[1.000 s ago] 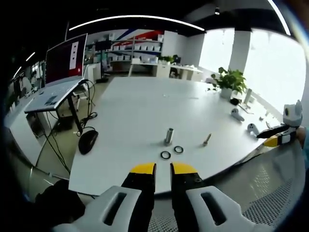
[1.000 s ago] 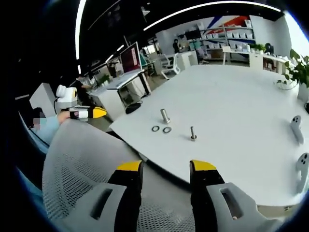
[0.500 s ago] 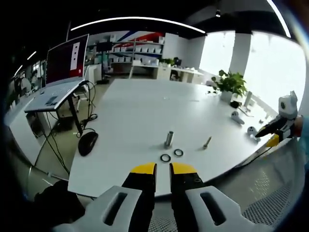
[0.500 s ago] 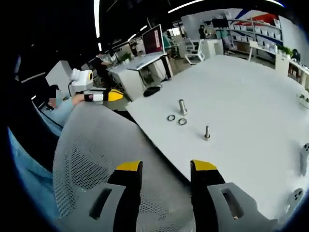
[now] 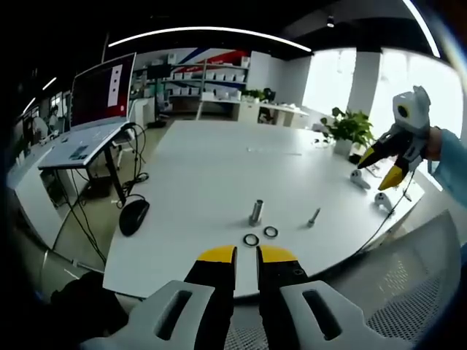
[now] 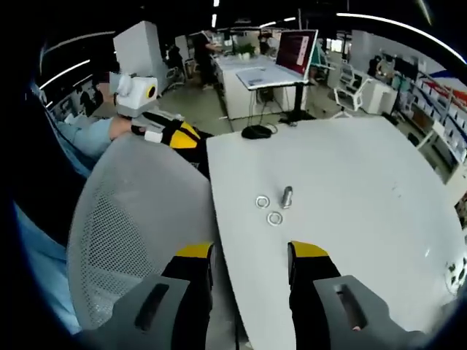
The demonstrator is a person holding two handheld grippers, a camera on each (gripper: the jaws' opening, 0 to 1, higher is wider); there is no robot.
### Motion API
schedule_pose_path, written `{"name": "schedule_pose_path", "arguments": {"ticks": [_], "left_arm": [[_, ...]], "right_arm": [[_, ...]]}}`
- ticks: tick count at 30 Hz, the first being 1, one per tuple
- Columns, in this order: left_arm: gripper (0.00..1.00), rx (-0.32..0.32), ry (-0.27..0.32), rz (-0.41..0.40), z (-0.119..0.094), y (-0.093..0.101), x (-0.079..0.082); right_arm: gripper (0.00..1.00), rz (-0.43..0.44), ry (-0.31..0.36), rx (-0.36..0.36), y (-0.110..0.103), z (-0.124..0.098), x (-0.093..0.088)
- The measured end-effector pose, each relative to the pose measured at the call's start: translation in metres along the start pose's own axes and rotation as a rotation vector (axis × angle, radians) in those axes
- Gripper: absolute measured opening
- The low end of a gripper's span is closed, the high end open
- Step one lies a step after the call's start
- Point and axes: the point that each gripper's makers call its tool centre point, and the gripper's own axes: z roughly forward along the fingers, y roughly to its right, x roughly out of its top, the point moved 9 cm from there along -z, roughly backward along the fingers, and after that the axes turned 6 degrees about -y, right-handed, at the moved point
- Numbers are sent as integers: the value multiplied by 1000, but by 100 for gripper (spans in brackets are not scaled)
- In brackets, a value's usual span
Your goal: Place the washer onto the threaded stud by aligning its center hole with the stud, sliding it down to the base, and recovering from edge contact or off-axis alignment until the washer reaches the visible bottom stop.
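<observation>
Two dark washers (image 5: 251, 240) (image 5: 271, 232) lie flat on the white table (image 5: 211, 168), just in front of an upright metal cylinder (image 5: 256, 211). A small threaded stud (image 5: 313, 216) stands to their right. My left gripper (image 5: 246, 255) is shut on nothing, short of the table's near edge. My right gripper (image 5: 381, 166) hangs open in the air at the far right, above the table. In the right gripper view its jaws (image 6: 251, 251) stand wide apart over the table edge, with the washers (image 6: 263, 201) (image 6: 275, 217) and the cylinder (image 6: 287, 196) ahead. The left gripper (image 6: 186, 135) shows at upper left.
A white mesh chair back (image 6: 128, 233) stands close against the table's near edge. A laptop (image 5: 98, 95) on a stand and a black mouse (image 5: 133, 215) sit left of the table. A potted plant (image 5: 349, 124) and white controllers (image 5: 359, 175) are at the far right.
My right gripper has risen from beside the chair to well above the table, and its view now looks down on the washers. The left gripper and the parts have stayed put.
</observation>
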Motion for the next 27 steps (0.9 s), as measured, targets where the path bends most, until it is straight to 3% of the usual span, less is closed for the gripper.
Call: {"name": "schedule_pose_path", "arguments": {"ticks": [8,15,27], "left_arm": [[8,1,0,-3,0,0,0],[5,-3,49,-31,0,-2,4],[4,-7,45,-37,0,-1,3]], "right_arm": [[41,-121,-121,47,18,53,19],[40,-169,-199,72,28,89,19],[39,-208,-332,96,45,145,8]]}}
